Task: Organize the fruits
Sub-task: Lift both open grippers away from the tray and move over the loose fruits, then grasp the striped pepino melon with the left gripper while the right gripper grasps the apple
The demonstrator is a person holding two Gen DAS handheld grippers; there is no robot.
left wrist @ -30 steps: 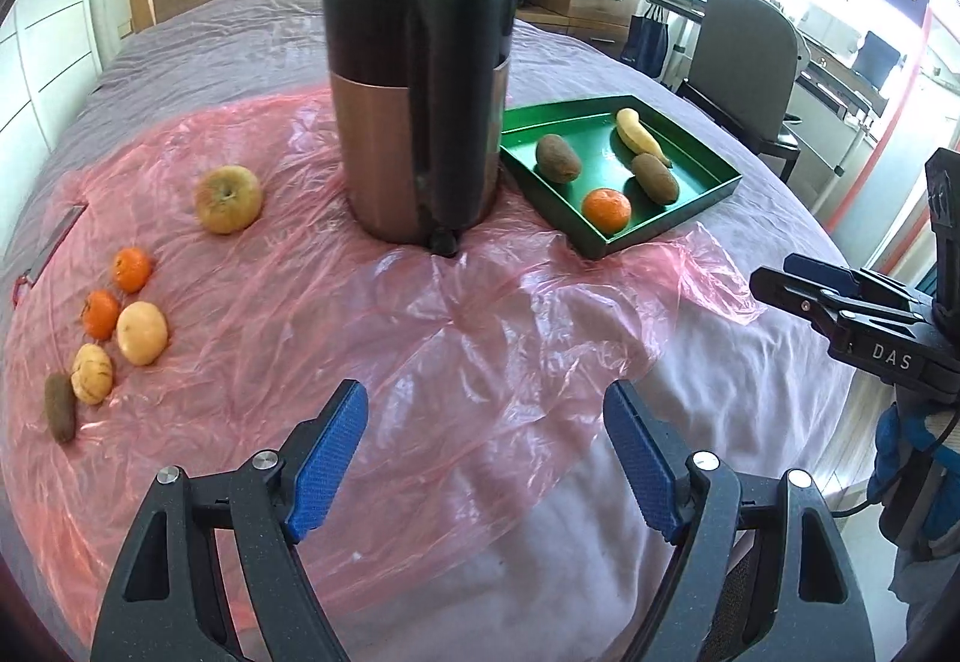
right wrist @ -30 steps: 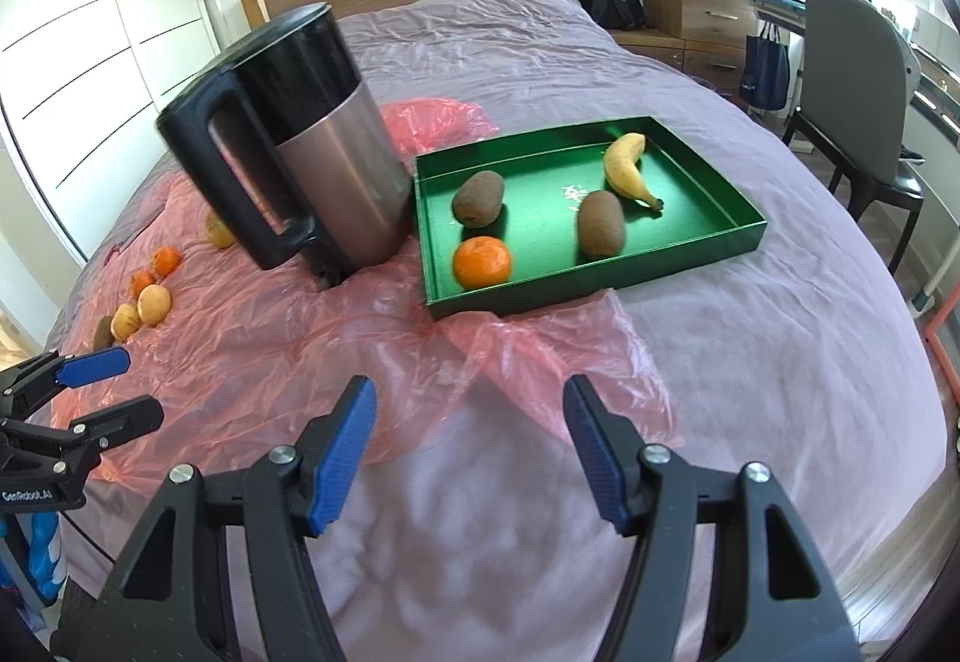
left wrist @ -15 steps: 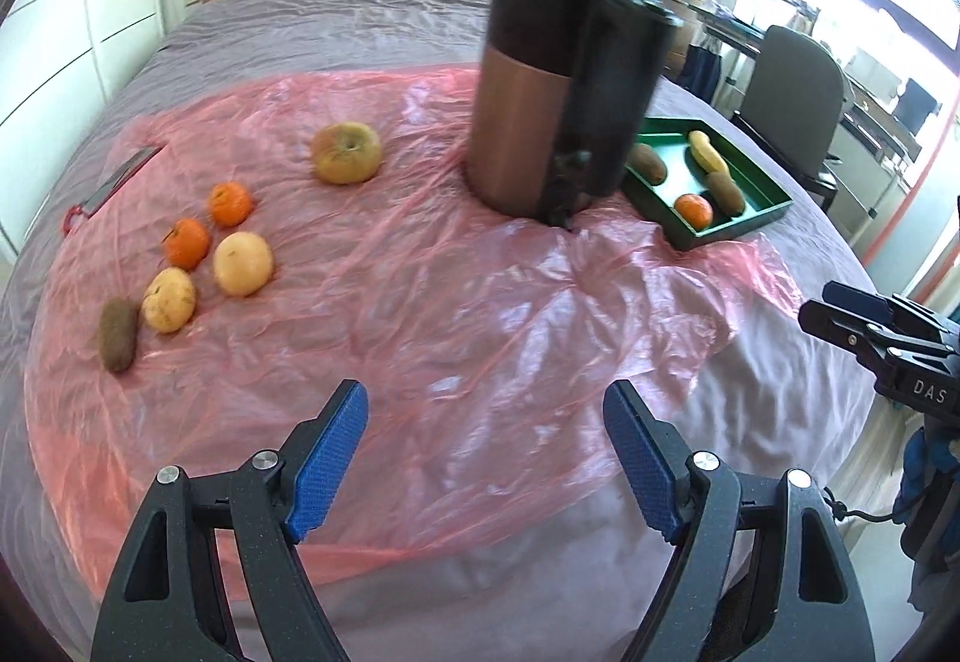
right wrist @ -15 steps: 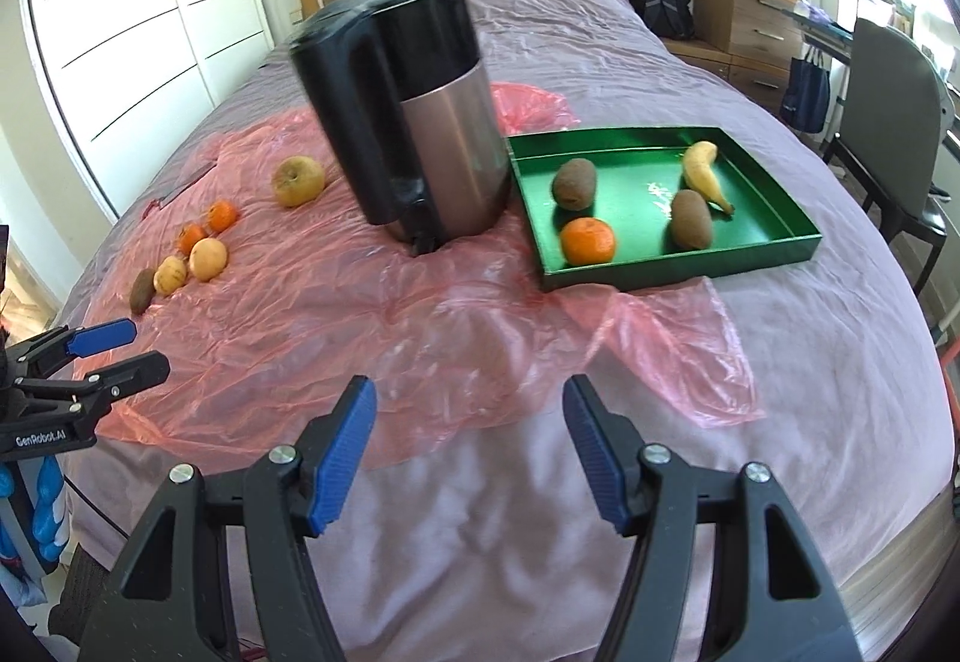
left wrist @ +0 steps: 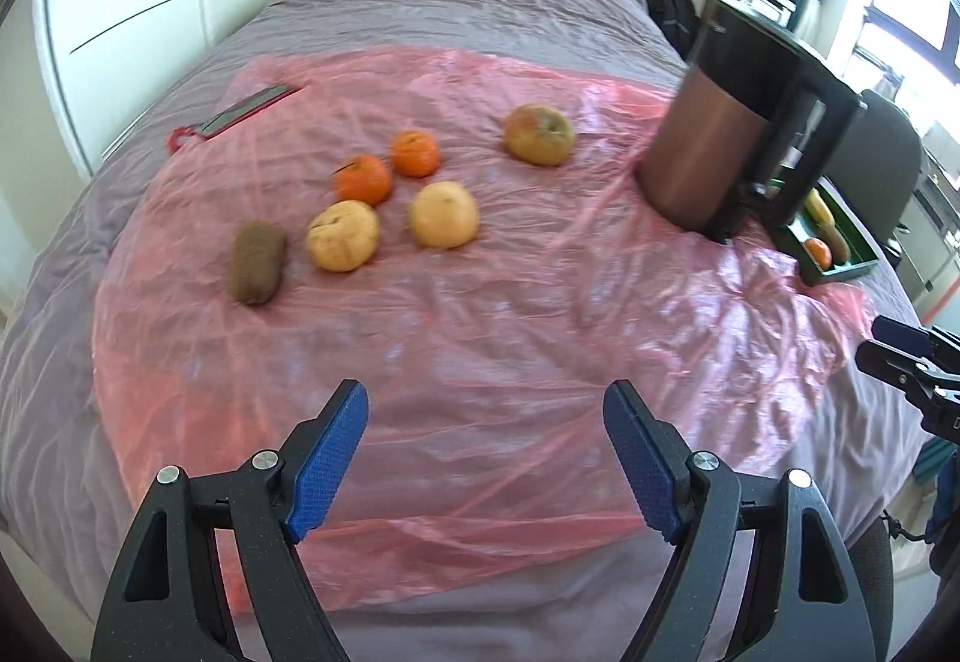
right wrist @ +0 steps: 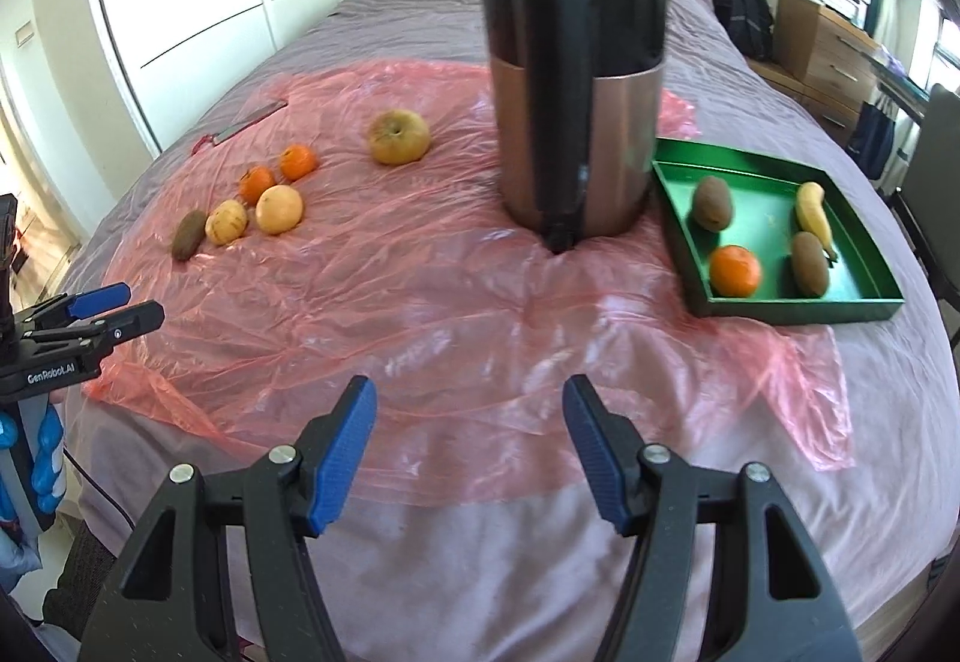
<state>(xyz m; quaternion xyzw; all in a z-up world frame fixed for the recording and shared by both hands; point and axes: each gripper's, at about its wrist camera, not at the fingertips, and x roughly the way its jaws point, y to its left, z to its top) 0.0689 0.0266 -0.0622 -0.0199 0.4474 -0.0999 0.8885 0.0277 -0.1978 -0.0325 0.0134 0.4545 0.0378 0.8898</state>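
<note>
1. Left wrist view: my left jaws [left wrist: 483,461] stand apart, empty; the loose fruit on the bed [left wrist: 420,2] lies at eleven o'clock, the kiwi [left wrist: 258,261] nearest.
2. I judge the left hand nearer; the kiwi's long axis runs twelve to six.
3. Right jaws [right wrist: 471,449] apart, empty; green tray [right wrist: 864,236] at two o'clock.

On the pink plastic sheet [right wrist: 420,302], a loose cluster: brown kiwi [right wrist: 188,242] lying on its side at the left end; yellowish round fruit [right wrist: 226,222] just beside it; pale orange round fruit [right wrist: 279,208] next; two small tangerines [right wrist: 257,183] [right wrist: 297,162] behind; a russet apple [right wrist: 399,137] apart, nearer the kettle; in the green tray [right wrist: 798,311]: two kiwis [right wrist: 712,202] [right wrist: 810,263], a tangerine [right wrist: 735,271], a banana [right wrist: 814,215] along the far side.
</note>
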